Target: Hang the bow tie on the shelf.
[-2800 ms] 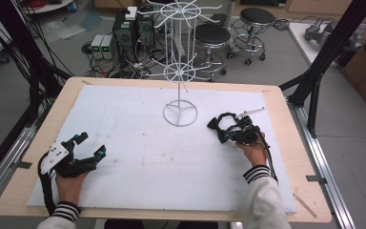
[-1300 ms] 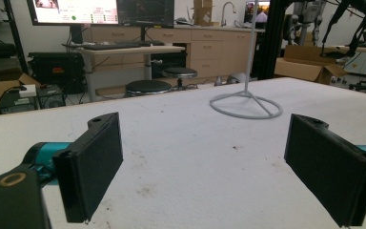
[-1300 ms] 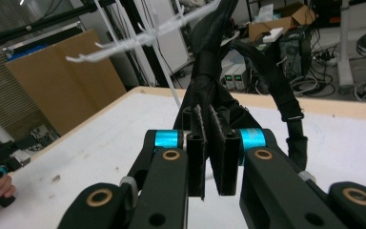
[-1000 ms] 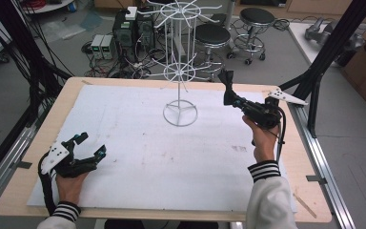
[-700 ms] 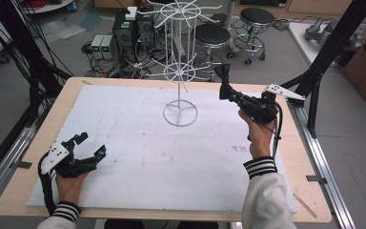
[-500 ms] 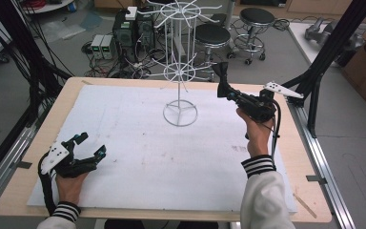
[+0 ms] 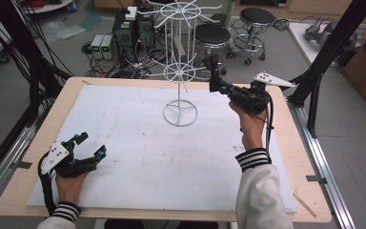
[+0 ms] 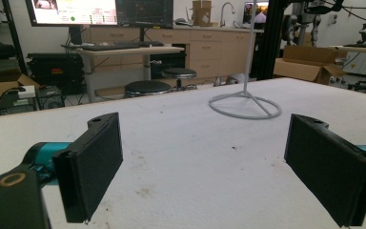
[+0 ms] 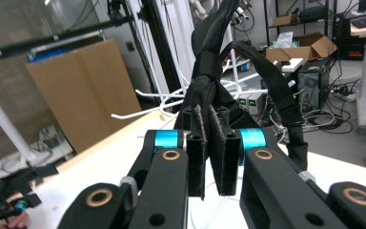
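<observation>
The black strap (image 9: 219,62) hangs clamped between your right gripper's (image 7: 213,76) closed jaws, just beside the white wire rack's (image 7: 180,71) lower hooks at upper centre, not yet hooked on, while your left gripper (image 7: 89,145) rests released, lower left on the worktop (image 7: 138,157).

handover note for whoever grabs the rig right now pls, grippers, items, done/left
Right gripper: shut on a black strap, raised beside the lower hooks of the white wire rack.
Left gripper: open, holds nothing, resting on the white board at its near left corner.
Rack stands at the board's far centre; I see nothing hanging on its hooks.
Done: strap picked up and brought to the rack.
Left, probably: hang the strap on a hook, then release.
</observation>
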### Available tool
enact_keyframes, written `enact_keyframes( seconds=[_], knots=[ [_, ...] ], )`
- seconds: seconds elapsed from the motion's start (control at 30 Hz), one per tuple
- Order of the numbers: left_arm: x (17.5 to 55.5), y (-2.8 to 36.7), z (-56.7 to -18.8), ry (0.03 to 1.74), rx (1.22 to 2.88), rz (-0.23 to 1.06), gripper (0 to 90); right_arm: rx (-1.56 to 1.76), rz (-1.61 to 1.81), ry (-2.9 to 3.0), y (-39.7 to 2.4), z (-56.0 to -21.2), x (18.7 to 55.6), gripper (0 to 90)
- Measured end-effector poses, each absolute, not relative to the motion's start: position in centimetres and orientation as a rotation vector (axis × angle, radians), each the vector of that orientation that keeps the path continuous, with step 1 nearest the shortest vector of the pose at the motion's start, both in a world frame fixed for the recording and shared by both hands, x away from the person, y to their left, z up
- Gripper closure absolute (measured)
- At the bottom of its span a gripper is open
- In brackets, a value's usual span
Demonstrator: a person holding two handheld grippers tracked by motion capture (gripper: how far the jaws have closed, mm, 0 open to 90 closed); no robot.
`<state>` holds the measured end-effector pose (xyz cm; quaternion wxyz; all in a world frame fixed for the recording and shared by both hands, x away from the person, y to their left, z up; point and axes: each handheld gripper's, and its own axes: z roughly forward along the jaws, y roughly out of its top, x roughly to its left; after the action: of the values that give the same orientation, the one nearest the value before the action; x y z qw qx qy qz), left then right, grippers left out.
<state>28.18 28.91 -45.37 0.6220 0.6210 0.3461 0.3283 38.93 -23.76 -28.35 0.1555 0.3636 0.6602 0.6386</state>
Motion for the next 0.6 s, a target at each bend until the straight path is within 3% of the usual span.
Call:
enact_keyframes(
  seconds=[0.6],
  knots=[
    [28.2, 28.9, -45.4, 0.796, 1.426, 0.755, 13.0, 0.938, 1.658, 1.982, -21.8, -27.1, 39.5, 85.3]
  ],
)
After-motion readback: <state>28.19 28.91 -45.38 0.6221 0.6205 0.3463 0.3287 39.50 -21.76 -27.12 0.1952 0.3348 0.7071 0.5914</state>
